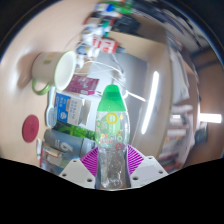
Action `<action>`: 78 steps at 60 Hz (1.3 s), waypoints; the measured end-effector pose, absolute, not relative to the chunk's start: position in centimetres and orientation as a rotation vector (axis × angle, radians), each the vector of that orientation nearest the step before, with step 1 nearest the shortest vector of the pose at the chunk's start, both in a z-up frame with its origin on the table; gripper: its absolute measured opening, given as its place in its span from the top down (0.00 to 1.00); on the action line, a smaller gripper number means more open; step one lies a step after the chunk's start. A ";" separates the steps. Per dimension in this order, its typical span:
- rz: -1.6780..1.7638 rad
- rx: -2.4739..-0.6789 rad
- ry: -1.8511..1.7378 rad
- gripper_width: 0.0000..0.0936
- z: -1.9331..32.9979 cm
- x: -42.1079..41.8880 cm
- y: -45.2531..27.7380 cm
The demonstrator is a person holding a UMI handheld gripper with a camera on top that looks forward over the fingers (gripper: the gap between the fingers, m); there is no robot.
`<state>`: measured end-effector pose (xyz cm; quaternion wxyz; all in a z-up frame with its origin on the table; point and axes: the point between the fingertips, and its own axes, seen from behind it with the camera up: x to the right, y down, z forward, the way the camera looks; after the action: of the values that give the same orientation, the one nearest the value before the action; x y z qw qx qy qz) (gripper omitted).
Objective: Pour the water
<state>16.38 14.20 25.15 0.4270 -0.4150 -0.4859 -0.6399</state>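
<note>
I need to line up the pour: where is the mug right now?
In the gripper view the mug lies beyond the bottle held between the fingers, up and to its left.

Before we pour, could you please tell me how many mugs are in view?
1: a white ceramic mug lies beyond the green-capped clear plastic bottle clamped in the gripper. Clutter may hide others.

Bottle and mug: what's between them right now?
In the gripper view, a small blue-and-white carton sits between the green-capped bottle, held in the jaws, and the white mug beyond.
</note>
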 end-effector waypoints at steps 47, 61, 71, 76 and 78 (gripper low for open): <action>-1.691 -0.869 -1.389 0.63 24.1 13.3 18.8; -0.874 -1.467 -0.545 0.63 19.7 17.5 18.3; -0.279 -1.654 -0.065 0.63 14.1 18.2 18.4; -0.164 -1.664 0.024 0.63 12.2 18.9 18.5; -0.171 -1.657 0.020 0.63 11.8 19.4 18.4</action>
<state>19.38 18.43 11.78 0.6728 -0.7359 0.0090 -0.0761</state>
